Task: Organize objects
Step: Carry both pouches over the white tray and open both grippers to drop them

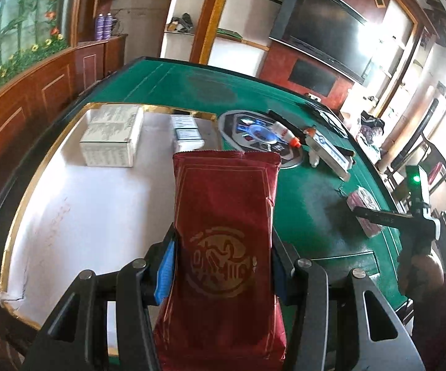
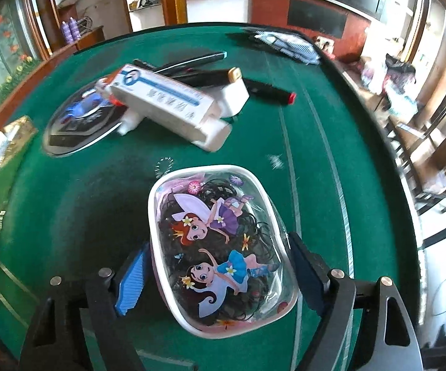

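1. Inside the shallow white tray with a gold rim (image 1: pixel 12 238) on the left of the green felt desk (image 1: pixel 309 204), two stacks of white printed cartons (image 1: pixel 110 137) and a smaller pile of white boxes (image 1: pixel 189 134) already sit at the far end, which I judge to be the sorted part.

2. The left tool (image 1: pixel 223 266) is closed on a dark red foil pouch with a gold emblem (image 1: pixel 223 216), its pads pressing both sides, and holds it above the tray's near right edge (not yet set down).

3. The right tool (image 2: pixel 219 275) stands wide, its blue pads flanking a clear plastic box with a white rim and cartoon fairy picture (image 2: pixel 219 247) that lies on the felt; whether the pads touch it yet I cannot tell.

4. Still loose on the desk: a long white and blue carton (image 2: pixel 167 105), a small white bottle with an orange cap (image 1: pixel 284 133), black marker pens (image 2: pixel 263 88), a white block with a gold clasp (image 2: pixel 233 89).

5. By my reckoning the job is less than half done, since most items remain outside the tray.
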{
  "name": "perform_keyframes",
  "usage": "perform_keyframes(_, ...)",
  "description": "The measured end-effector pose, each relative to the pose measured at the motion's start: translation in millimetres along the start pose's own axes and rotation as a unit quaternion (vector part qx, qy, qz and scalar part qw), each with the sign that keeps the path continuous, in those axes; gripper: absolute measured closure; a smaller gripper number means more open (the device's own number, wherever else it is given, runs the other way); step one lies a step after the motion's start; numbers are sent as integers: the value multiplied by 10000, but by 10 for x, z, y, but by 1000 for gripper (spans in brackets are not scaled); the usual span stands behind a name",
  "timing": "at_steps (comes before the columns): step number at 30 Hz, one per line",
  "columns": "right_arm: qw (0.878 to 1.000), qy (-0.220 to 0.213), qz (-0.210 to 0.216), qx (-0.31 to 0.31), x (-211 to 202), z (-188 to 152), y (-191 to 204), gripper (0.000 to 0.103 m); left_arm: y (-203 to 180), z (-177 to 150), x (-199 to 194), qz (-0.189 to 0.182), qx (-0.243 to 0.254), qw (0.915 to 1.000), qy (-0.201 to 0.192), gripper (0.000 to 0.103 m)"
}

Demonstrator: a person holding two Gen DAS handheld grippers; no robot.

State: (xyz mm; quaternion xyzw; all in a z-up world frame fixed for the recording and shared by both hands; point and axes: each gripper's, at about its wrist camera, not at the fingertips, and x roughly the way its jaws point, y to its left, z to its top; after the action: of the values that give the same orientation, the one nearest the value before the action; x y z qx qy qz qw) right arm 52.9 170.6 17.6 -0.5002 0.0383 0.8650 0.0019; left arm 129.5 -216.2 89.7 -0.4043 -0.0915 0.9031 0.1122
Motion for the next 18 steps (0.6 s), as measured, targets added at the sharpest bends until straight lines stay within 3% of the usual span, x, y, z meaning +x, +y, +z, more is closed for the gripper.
perform_keyframes(4,9959,54,814,382,-90,-13,-8,17,207,27,-101,182,-145,9997,-81,53)
perform_keyframes(8,9862,25,1590,456,-260,48,241,16,383,102,-128,476,-233,9985,-122,53)
perform_keyframes(15,9574,220,2876,168,-426,345,1244,16,628,295,75,704,-304,9970,67,53)
perform_keyframes(18,9481,426,3151,54,-348,427,1701,16,760,365,248,821,-357,9956,277,53)
